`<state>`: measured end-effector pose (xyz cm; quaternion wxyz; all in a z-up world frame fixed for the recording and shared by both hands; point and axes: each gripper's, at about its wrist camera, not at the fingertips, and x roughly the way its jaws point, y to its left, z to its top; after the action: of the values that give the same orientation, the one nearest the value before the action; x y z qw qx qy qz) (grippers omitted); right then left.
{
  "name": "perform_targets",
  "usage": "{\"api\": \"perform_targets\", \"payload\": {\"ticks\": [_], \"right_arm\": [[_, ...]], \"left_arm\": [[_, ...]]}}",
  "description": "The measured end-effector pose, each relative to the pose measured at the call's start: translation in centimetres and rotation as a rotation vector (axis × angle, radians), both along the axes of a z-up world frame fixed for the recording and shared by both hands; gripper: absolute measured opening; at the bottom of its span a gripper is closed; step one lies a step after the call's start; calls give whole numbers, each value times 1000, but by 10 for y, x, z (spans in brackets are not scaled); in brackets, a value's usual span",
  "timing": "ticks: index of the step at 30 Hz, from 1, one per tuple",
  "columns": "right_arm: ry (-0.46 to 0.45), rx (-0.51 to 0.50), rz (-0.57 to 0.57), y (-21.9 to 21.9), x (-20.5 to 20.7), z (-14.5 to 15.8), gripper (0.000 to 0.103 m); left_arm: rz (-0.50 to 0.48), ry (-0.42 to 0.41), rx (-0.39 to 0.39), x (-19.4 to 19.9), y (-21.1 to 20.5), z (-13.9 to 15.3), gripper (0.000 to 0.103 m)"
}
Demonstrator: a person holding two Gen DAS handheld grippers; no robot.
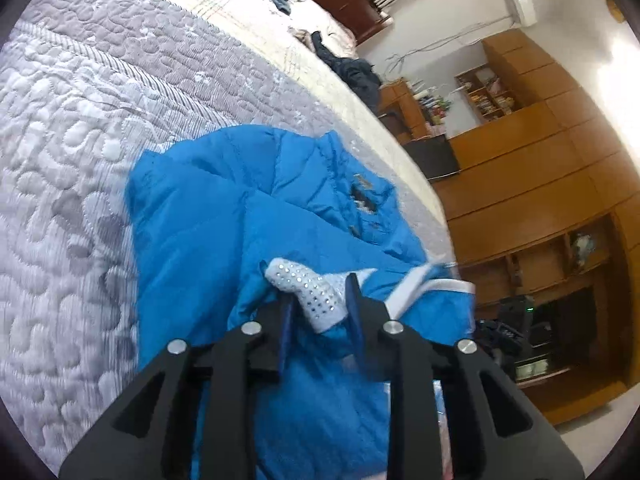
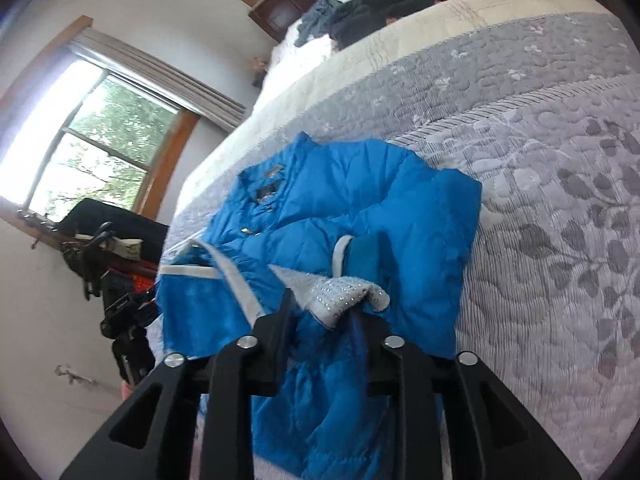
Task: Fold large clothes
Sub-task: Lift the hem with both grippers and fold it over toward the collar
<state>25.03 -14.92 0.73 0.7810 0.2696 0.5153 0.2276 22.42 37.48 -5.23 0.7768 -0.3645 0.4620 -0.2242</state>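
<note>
Holding a white studded cuff in my left gripper, I see its jaws closed on the fabric, with the cuff poking out past the fingertips. My right gripper has its jaws clamped on a studded cuff too, the white edge folded over between them. I cannot tell whether these are one cuff or two.

The blue jacket lies on the bed, bunched near the bed's edge closest to me, its collar end pointing toward the far side. From the right wrist view the jacket sits by the bed's left edge, with a white-trimmed hem draped toward that edge. Snaps and a small label show near the collar.

At the bed's far end a heap of dark clothes rests on pale bedding. Wooden cabinets stand beyond the bed in the left wrist view; a window shows in the right.
</note>
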Motion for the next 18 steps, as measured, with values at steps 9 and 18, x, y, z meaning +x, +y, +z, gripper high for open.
{"api": "perform_targets", "payload": {"ticks": [9, 18], "right_arm": [[-173, -204, 18, -2, -30, 37, 75], [-223, -340, 172, 41, 6, 23, 85]], "left_arm": [[48, -161, 59, -45, 27, 32, 43], [-41, -276, 332, -27, 5, 34, 59]]}}
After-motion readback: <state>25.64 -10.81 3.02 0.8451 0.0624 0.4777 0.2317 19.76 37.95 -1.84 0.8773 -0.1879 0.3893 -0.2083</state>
